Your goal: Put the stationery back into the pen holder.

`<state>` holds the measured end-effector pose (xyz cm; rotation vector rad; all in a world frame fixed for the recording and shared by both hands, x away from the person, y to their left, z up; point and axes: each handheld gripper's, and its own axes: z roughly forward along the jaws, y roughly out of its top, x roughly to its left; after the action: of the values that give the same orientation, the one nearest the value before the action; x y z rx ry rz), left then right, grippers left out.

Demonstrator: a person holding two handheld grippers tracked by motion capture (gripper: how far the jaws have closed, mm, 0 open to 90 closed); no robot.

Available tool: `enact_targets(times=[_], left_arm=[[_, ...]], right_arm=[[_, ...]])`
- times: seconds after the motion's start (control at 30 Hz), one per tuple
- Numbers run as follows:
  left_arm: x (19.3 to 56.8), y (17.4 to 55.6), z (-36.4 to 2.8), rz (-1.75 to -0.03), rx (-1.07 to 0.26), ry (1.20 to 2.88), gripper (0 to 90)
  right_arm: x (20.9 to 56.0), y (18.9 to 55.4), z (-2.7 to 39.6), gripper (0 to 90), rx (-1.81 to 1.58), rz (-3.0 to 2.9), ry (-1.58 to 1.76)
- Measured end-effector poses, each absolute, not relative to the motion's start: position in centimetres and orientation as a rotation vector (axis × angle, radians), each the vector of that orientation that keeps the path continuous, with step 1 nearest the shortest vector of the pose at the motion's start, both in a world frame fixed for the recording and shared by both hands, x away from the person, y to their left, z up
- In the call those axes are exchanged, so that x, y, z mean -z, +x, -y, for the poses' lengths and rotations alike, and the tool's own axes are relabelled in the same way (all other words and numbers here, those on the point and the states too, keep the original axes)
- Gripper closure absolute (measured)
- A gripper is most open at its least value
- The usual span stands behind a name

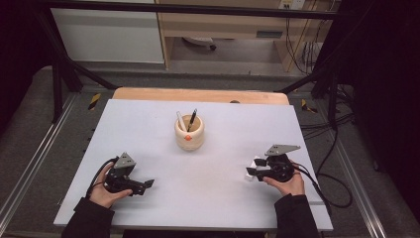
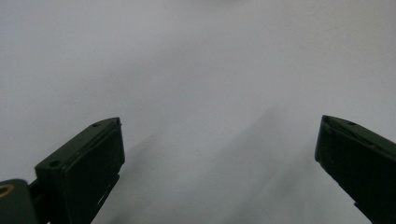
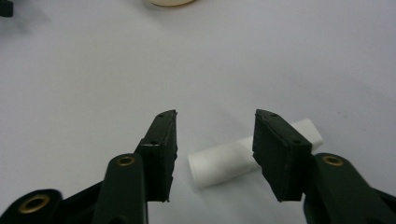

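Observation:
A short white cylinder (image 3: 219, 163) lies on its side on the pale table (image 1: 148, 129), at the right near the front edge. My right gripper (image 3: 215, 116) hangs low over it, jaws part-way apart. The cylinder's near end sits in the gap, and the rest runs behind the right-hand jaw. I see a gap between the pads and the cylinder. In the high view the right gripper (image 1: 251, 172) points left beside the white cylinder (image 1: 256, 162). My left gripper (image 2: 219, 121) stands wide open over bare table, seen at front left in the high view (image 1: 147, 185).
A round wooden cup (image 1: 189, 134) with a white pen (image 1: 181, 120) and a black pen (image 1: 192, 118) stands at the table's middle, toward the back. Black frame bars cross behind the table. Cables trail off the right edge.

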<state>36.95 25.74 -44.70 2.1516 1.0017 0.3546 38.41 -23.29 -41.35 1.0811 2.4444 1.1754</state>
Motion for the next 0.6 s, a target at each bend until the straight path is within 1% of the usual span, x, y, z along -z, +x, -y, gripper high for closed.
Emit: enact_targets(times=[0.07,0.3,0.6], left_arm=[[44.7,37.0,-25.8,-1.002,-0.355,2.152,1.7],[44.7,36.9,-25.9,-1.01,-0.354,2.141,1.8],[44.7,36.9,-25.8,-1.003,-0.358,2.147,1.8]], right_arm=[[41.5,38.3,23.6,53.9,-1.169,-2.434,1.088],[42.1,38.3,24.7,65.2,-1.148,-2.412,1.102],[42.8,38.5,25.3,82.3,-1.122,-2.375,1.137]])
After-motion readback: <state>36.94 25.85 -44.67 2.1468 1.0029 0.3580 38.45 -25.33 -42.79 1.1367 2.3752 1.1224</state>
